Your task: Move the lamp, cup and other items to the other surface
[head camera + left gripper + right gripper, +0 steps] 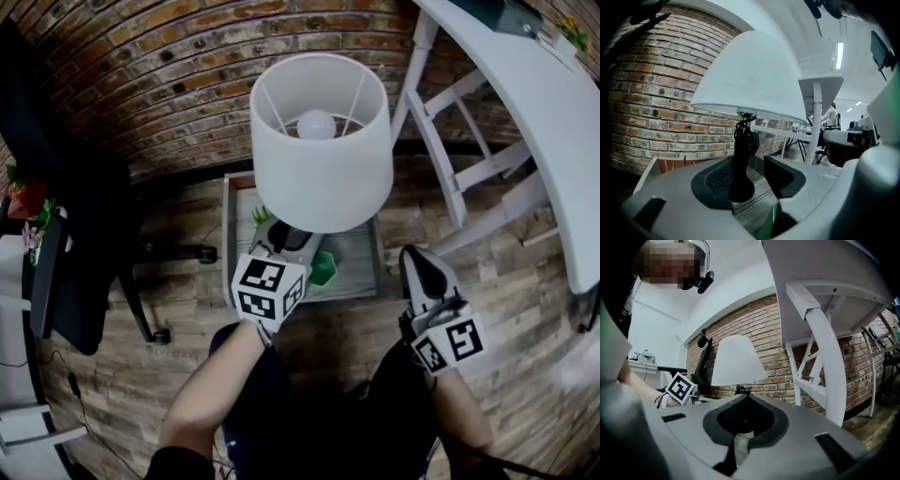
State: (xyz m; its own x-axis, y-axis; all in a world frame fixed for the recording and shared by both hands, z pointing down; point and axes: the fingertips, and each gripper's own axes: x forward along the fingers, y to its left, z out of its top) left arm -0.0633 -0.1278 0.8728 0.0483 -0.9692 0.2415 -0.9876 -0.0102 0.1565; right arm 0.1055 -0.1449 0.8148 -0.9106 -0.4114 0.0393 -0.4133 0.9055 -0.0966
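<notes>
1. Lamp (319,141) first: your left gripper (752,180) has reached in under the white shade (750,79). Its jaws stand about half apart. The black stem (742,159) rises between them, close against the left-hand pad with a clear gap to the other. That means no squeeze on it, and nothing is held.
2. Over to your right gripper (746,401): its jaws are pressed together with nothing between them. It hangs over the wooden floor (309,356), just off the front right corner of the low grey table (366,272), and looks towards the lamp.
3. The lamp stands on that low table. From above, its shade covers the middle and right of the top, out to the far right corner. The base is hidden beneath the shade.
4. A green object (324,269) sits near the low table's front edge, just beside your left gripper on its right.
5. Further out, the white table (553,131) stands to the right, well apart from the low one. The brick wall (159,84) runs behind both.
</notes>
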